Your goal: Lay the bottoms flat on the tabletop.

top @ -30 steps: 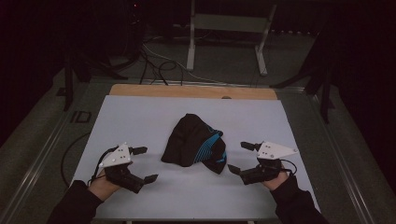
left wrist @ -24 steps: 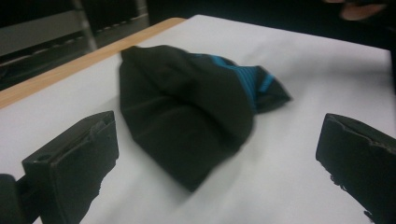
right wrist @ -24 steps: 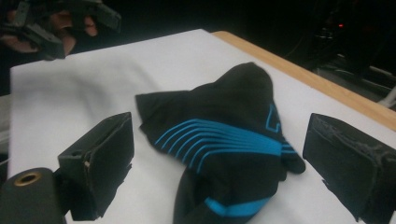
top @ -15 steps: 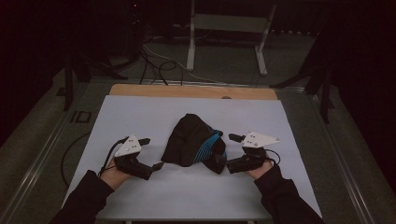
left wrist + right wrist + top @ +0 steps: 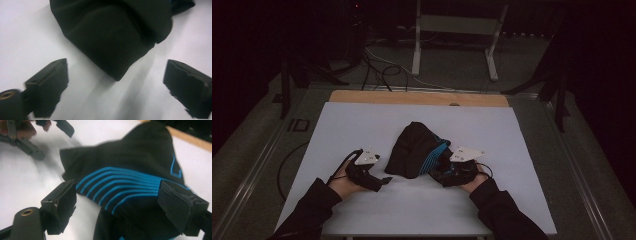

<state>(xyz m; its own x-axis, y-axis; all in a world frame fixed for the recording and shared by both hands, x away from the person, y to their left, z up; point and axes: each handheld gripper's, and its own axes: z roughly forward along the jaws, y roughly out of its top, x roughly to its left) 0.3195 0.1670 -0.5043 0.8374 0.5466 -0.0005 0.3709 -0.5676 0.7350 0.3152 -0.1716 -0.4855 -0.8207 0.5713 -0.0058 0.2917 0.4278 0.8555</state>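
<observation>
Both my grippers have closed in on the crumpled black fabric garment with blue stripes (image 5: 419, 150), which lies mid-table on the white tabletop (image 5: 362, 125). My left gripper (image 5: 381, 183) sits at its 7 o'clock, my right gripper (image 5: 443, 171) at its 4 o'clock. Both sets of jaws have just been narrowing yet gape, gripping nothing; the right straddles the striped edge, so a pinch looks imminent.

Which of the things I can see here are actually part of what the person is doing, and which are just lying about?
In the job:
- black garment with blue stripes
- left tool, open beside it
- right tool, open over the striped part

Just there:
- white table
- cables on the floor
- metal stand
</observation>
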